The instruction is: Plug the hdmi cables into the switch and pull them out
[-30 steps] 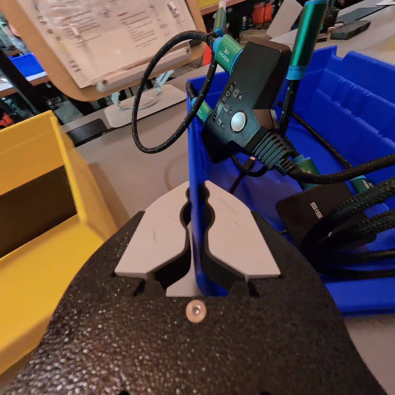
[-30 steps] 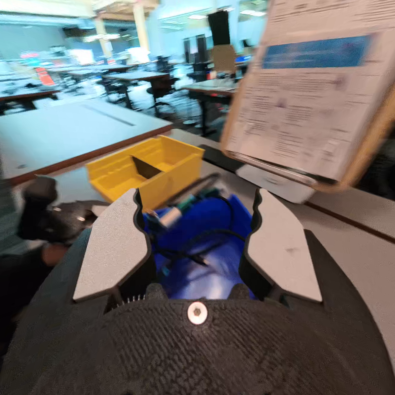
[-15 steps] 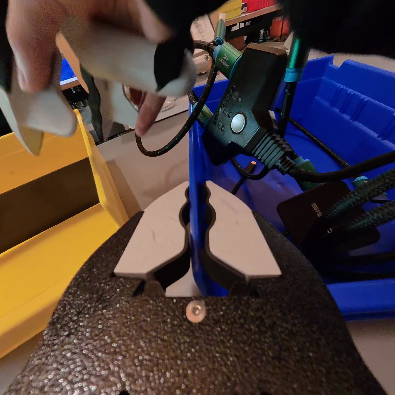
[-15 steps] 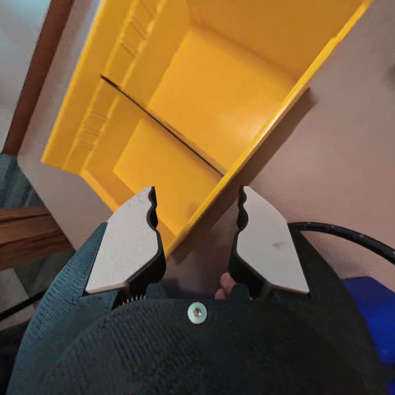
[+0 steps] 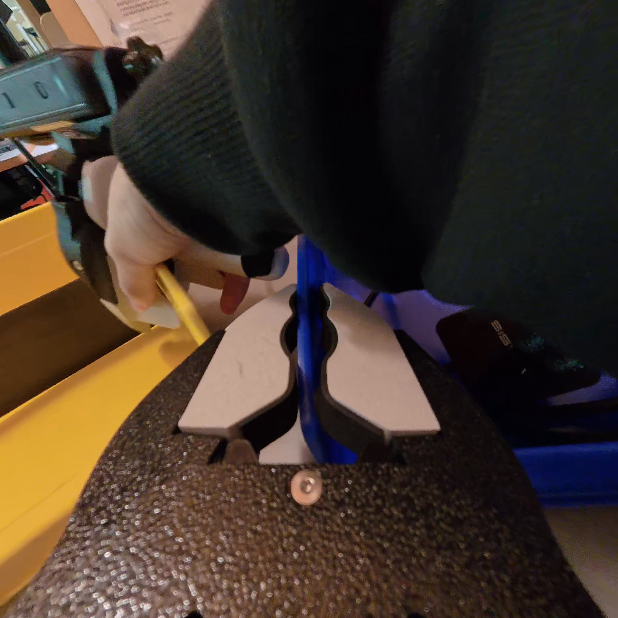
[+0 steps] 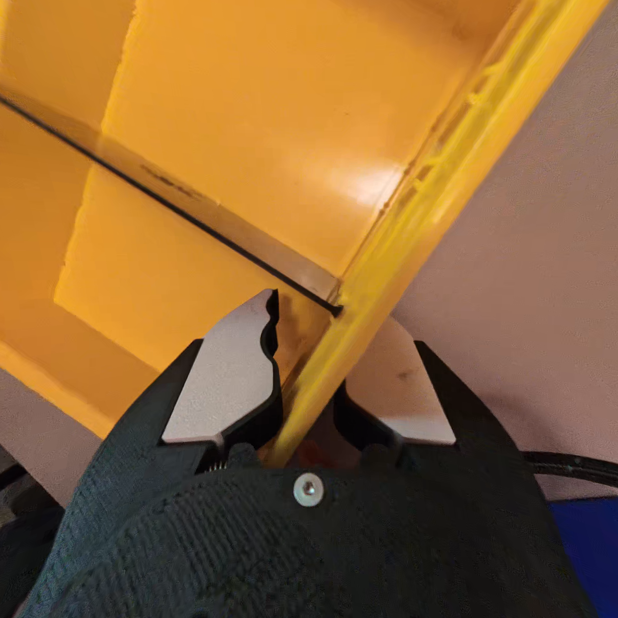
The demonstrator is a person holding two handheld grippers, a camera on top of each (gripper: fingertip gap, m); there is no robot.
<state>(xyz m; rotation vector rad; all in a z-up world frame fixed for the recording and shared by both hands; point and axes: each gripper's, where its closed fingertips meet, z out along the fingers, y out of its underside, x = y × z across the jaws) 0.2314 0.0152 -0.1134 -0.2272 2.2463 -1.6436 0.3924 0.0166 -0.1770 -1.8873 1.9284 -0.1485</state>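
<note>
My left gripper (image 5: 309, 289) is shut on the near wall of the blue bin (image 5: 306, 351). A dark sleeve (image 5: 401, 133) fills the top of the left wrist view and hides the HDMI switch and its plugs. A flat black box (image 5: 501, 337) lies in the blue bin. My right gripper (image 6: 331, 311) straddles the side rim of the yellow bin (image 6: 384, 284), one finger inside and one outside, closed on it. It also shows in the left wrist view (image 5: 180, 301), held by a hand. A black braided cable (image 6: 568, 468) passes at the right edge.
The yellow bin (image 5: 50, 418) stands left of the blue bin, with a dark divider (image 6: 167, 200) across it. A strip of grey tabletop (image 6: 518, 234) lies between the bins. A corner of the blue bin (image 6: 585, 535) shows in the right wrist view. A clipboard (image 5: 83, 20) stands behind.
My right gripper has swung down from above the blue bin to the yellow bin and closed on its rim. The arm's sleeve now covers the switch. My left gripper has not moved.
</note>
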